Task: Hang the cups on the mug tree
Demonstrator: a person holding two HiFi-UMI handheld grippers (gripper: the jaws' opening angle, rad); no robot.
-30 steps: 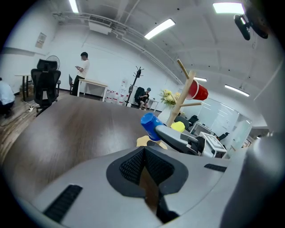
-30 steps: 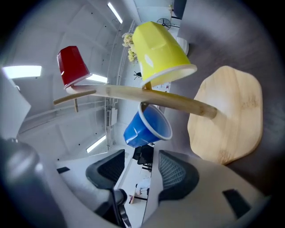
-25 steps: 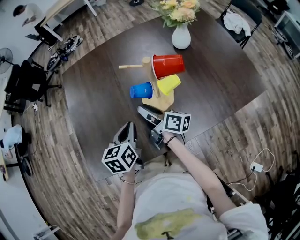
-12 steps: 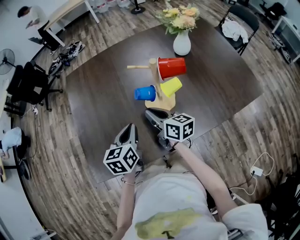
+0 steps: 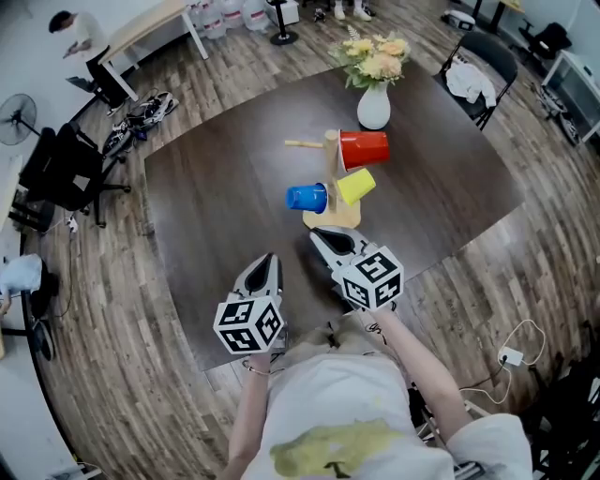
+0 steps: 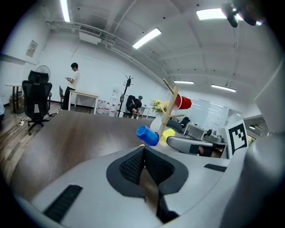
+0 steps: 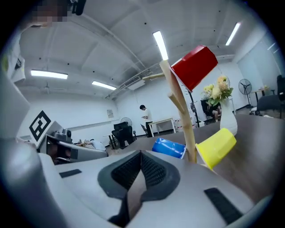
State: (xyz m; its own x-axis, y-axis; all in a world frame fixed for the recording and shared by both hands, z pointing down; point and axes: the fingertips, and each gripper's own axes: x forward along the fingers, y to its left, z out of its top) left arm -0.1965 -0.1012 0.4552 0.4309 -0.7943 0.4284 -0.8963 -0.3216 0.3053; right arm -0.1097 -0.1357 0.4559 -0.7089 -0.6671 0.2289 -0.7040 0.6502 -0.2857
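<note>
1. Left gripper [image 6: 143, 149]: the fingers are clenched flat against each other with nothing caught between them. It sits over the near part of the dark table [image 5: 216, 187], pointing toward the cups.
2. Right gripper [image 7: 140, 153]: its jaws have just been closing and the pads now meet, with nothing in them either. In the head view its tip is near the base of the mug tree [image 5: 330, 155]. Whether it touches the base, I can't tell.
3. Each gripper has its marker cube at the back end, close to the person's body. The left cube [image 5: 248, 324] and the right cube [image 5: 373, 277] are well apart.
4. All three cups are on the wooden tree, around mid-table.
   - The red cup [image 5: 364, 148] is up high on the right side.
   - The yellow cup [image 5: 355, 186] hangs lower, on the same side.
   - The blue cup [image 5: 307, 198] is low on the left.
   - One bare peg [image 5: 305, 143] sticks out to the left near the top.
5. Behind the tree, near the far edge of the table, stands a white vase [image 5: 373, 108] of flowers.
6. Off the table there's a black office chair [image 5: 66, 169] on the left and a person [image 5: 75, 28] in the far left corner.
</note>
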